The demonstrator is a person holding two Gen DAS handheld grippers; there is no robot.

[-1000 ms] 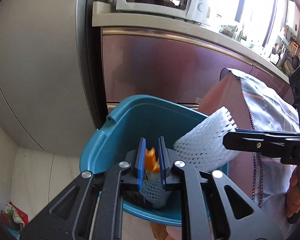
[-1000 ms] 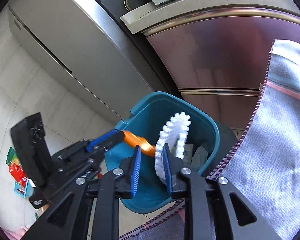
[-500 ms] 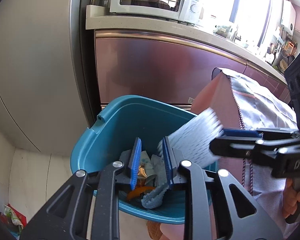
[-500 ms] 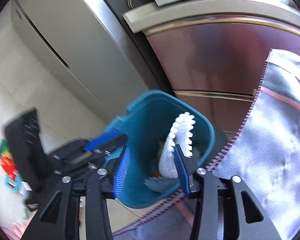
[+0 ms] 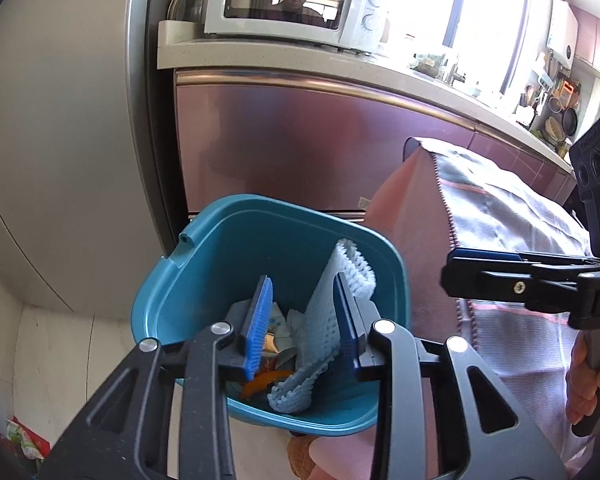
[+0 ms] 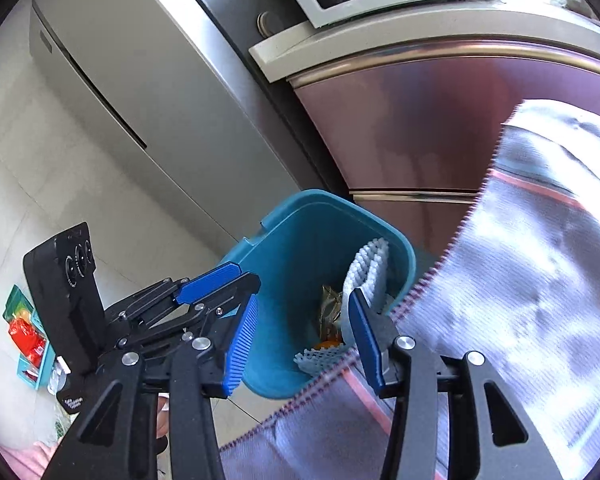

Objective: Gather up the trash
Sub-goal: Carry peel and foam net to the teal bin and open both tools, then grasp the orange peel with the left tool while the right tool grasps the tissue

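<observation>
- On the floor at the far left lies a red and green wrapper (image 6: 24, 332), well apart from the bin.
- The left tool (image 5: 305, 322) hangs above the open bin (image 5: 204, 276). Its jaws are opening and nothing is pressed between them.
- Seen through the gap of the left tool, the trash lies inside the bin: an orange peel (image 5: 265, 381) at the bottom, and beside it a short foam net (image 5: 290, 392).
- A long white foam net (image 5: 324, 312) stands tilted in the bin, leaning toward the right wall. In the left wrist view it shows just beside the right finger of the left tool; I cannot tell if they touch.
- The right tool (image 6: 302, 340) is to the right of the left one, near the bin's rim and the cloth edge. Its jaws stand apart and hold nothing.
- In the right wrist view the long net (image 6: 370, 272) is below and beyond the right tool, inside the bin.
- A grey cloth (image 6: 540, 280) with pink stripes covers the surface at the right, just beside the bin.
- A hand (image 5: 588, 380) holds the grip of the right tool at the far right.
</observation>
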